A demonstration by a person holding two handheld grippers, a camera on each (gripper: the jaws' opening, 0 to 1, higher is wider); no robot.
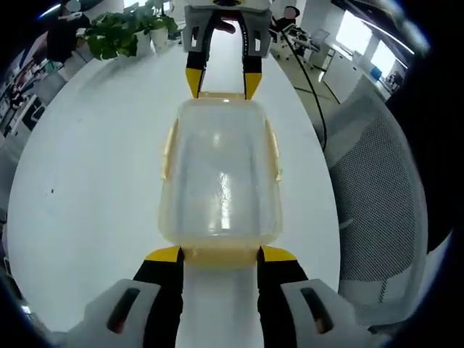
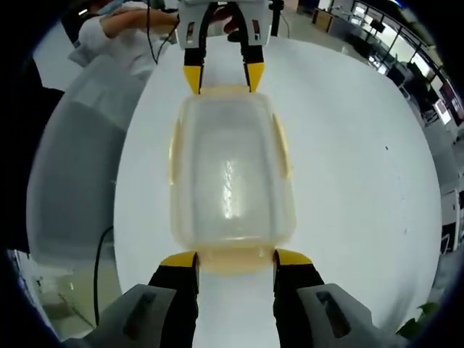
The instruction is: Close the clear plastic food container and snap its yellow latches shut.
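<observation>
Left gripper view: clear container (image 1: 221,181), lid on, on white table (image 1: 87,181); left gripper (image 1: 220,255) and right gripper (image 1: 222,81) spread open at its end latches (side latches apparently down), next pressing both shut.

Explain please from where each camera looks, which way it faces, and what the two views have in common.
Left gripper view: rides on the left gripper, looks along the white table at the clear container; beyond it, the right gripper.
Right gripper view: rides on the right gripper, faces the opposite way; beyond the container, the left gripper and a person's sleeve.
Shared: container, table, both grippers at its opposite short ends.
</observation>
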